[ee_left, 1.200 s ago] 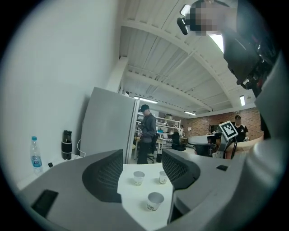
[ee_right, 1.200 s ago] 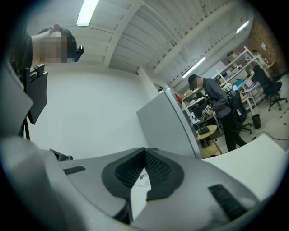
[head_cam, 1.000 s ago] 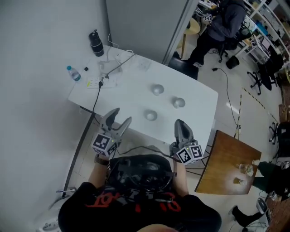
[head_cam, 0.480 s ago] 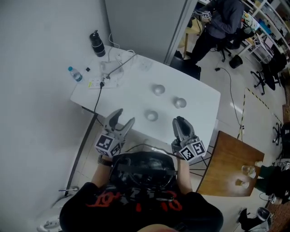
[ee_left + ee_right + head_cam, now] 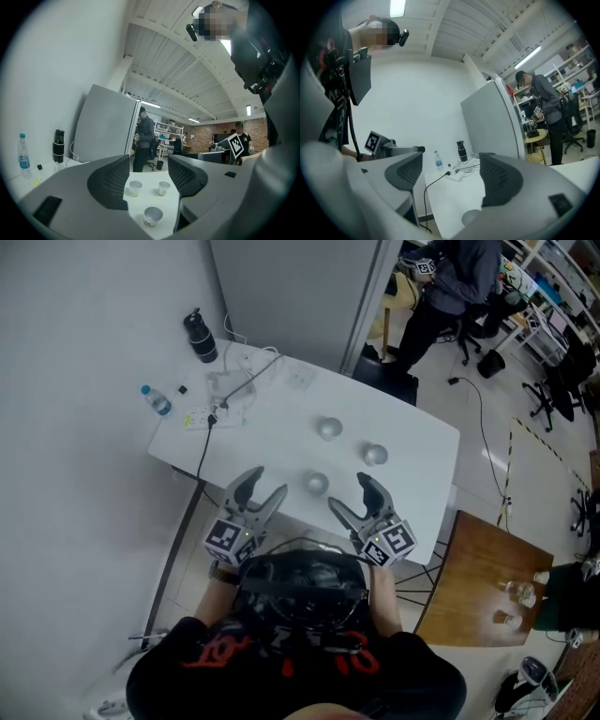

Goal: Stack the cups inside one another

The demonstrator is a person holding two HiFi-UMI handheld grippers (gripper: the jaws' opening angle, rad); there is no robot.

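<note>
White counter (image 5: pixel 412 442) in an open workshop carries everything that matters. On it, the left claw (image 5: pixel 265 486) is spread wide and holds nothing. Seen along its jaws, the nearest cup (image 5: pixel 153 216) sits at 6 o'clock in the gap, dead ahead and clear of both pads. The right claw (image 5: pixel 349 495) has just been opening and stands wide too, with nothing between its pads. Along its jaws, what looks like the same cup shows low at 5 o'clock, off toward one jaw.

From above, that cup lies between the two claws, at 3 o'clock from the left and 10 o'clock from the right. It seems about equally near both, though the left looks better lined up.

Each cup stands upright, mouth up, so its long axis is vertical. There are three cups, all apart. The second cup (image 5: pixel 328 427) is at 12 o'clock beyond the nearest, and the third cup (image 5: pixel 374 455) is at 2 o'clock from it. There are two claws, plus one water bottle (image 5: pixel 157 400) and one black flask (image 5: pixel 200 334) toward the far 10 o'clock corner.
</note>
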